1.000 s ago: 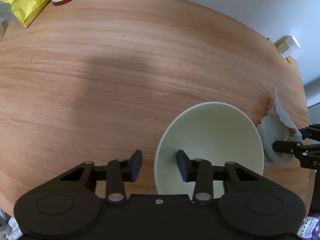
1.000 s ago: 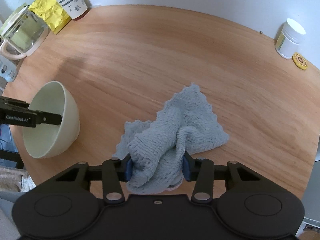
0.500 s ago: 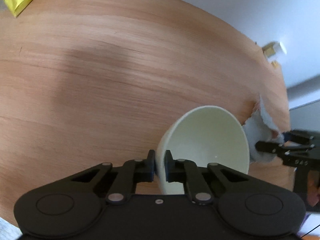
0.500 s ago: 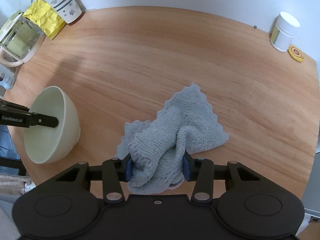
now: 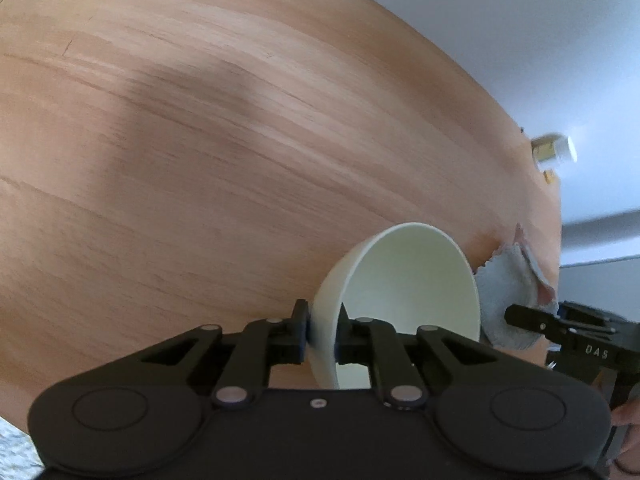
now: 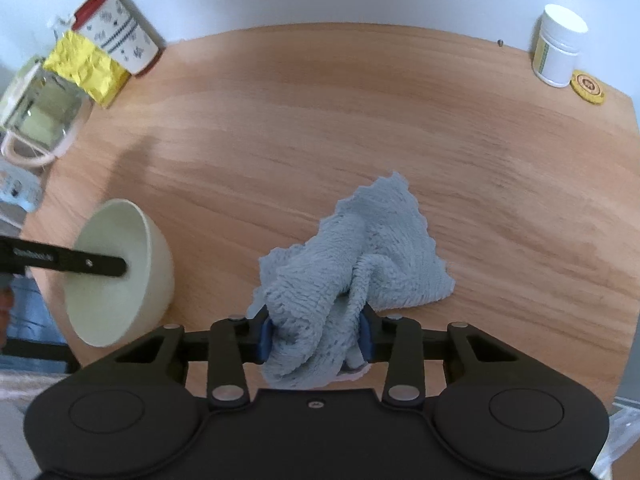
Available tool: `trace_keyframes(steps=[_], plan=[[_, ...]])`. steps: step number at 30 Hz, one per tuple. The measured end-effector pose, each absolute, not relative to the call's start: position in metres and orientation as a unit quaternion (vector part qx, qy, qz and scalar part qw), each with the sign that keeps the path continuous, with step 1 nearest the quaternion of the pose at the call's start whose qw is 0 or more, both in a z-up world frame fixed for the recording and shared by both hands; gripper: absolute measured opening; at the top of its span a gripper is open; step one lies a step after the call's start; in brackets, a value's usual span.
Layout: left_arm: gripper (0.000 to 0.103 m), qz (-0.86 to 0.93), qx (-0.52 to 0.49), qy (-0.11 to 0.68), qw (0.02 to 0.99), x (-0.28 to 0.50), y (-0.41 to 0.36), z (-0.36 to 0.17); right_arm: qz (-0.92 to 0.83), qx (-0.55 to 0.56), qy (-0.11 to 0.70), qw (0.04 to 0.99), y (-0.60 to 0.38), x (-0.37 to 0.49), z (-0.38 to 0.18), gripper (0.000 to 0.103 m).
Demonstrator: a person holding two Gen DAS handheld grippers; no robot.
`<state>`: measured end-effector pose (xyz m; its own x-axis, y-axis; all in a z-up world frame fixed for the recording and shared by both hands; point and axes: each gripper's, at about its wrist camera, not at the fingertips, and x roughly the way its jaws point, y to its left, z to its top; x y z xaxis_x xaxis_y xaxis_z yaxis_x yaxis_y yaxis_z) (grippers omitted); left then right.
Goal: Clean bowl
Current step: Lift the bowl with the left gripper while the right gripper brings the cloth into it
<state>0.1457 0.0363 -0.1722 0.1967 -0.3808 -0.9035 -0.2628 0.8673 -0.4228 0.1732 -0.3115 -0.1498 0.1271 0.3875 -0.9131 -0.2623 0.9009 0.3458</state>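
Note:
A pale cream bowl (image 5: 408, 280) is tipped on its side on the wooden table (image 5: 200, 140). My left gripper (image 5: 322, 320) has one pad outside and one inside the bowl's near rim, pressing on the wall, and its jaws are easing open slightly. The right wrist view shows the same bowl (image 6: 120, 272) at the left, with a left finger (image 6: 80, 262) reaching into it. My right gripper (image 6: 316, 332) holds a bunched grey-blue cloth (image 6: 360, 248) between its blue pads, and its jaws are closing tighter. The cloth's far part lies on the table, to the right of the bowl.
A white jar (image 6: 558, 46) and a yellow disc (image 6: 587, 87) stand at the back right. A patterned mug (image 6: 116, 36), a yellow packet (image 6: 86, 66) and a glass jug (image 6: 42, 114) crowd the back left. The table's near edge runs just below both grippers.
My left gripper went from open around the bowl's rim to clamped on it, and the bowl tipped further on its side. The right jaws squeezed the cloth narrower.

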Motion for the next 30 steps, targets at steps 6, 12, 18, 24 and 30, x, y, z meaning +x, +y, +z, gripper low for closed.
trace_keyframes(steps=[6, 12, 18, 24, 30], plan=[[0.013, -0.03, -0.308, 0.621, 0.72, 0.143, 0.046, -0.173, 0.231, 0.108, 0.607, 0.752, -0.32, 0.178, -0.13, 0.039], [0.014, -0.014, -0.352, 0.608, 0.712, 0.141, 0.047, -0.176, 0.282, 0.146, 0.565, 0.762, -0.312, 0.177, -0.089, 0.039], [0.015, -0.008, -0.358, 0.596, 0.718, 0.141, 0.046, -0.173, 0.331, 0.153, 0.531, 0.765, -0.289, 0.174, -0.05, 0.039], [0.015, -0.02, -0.368, 0.581, 0.726, 0.141, 0.042, -0.165, 0.379, 0.086, 0.522, 0.759, -0.24, 0.175, -0.04, 0.039], [0.015, -0.032, -0.367, 0.569, 0.735, 0.138, 0.04, -0.154, 0.39, 0.014, 0.544, 0.743, -0.203, 0.17, -0.065, 0.039]])
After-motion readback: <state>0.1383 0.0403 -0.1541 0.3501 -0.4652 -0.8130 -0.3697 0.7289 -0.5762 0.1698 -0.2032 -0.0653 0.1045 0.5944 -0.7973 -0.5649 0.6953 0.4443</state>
